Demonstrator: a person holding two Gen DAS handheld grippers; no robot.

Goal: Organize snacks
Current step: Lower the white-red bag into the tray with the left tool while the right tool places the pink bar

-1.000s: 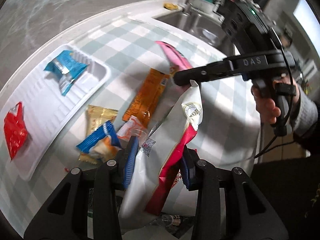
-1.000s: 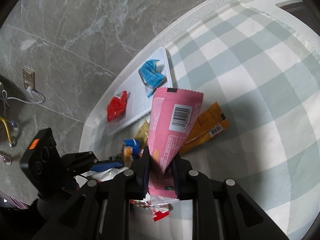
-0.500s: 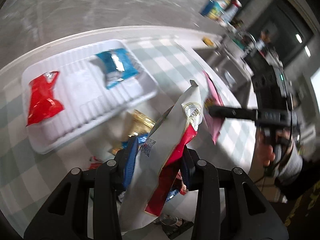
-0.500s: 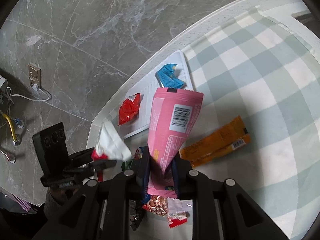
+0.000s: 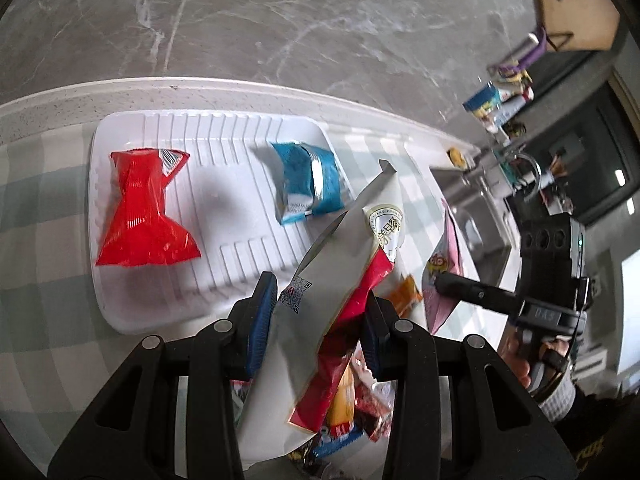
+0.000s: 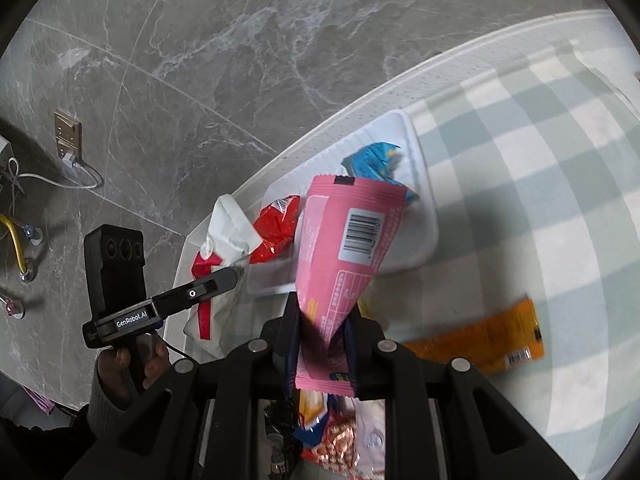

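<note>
My left gripper [image 5: 320, 320] is shut on a white-and-red snack bag [image 5: 340, 264] held above the near edge of the white ribbed tray [image 5: 224, 152]. A red packet [image 5: 144, 208] and a blue packet [image 5: 308, 180] lie in that tray. My right gripper [image 6: 322, 332] is shut on a pink packet [image 6: 344, 240] that stands up in front of the tray [image 6: 424, 216]. In the right wrist view the left gripper [image 6: 224, 280] with its white bag [image 6: 232, 228] hangs left of the tray. In the left wrist view the right gripper [image 5: 444, 284] pinches the pink packet [image 5: 444, 264] at right.
An orange packet [image 6: 488, 336] lies on the green-checked cloth [image 6: 540, 160]. A heap of several small snacks [image 6: 336, 432] sits under my fingers. A grey marble wall [image 5: 280, 20] backs the counter, with a sink [image 5: 476, 216] at the right end.
Both grippers carried their packets toward the tray. The left one rolled, so the tray now lies level and close ahead. The orange packet slid away to the right in the right wrist view.
</note>
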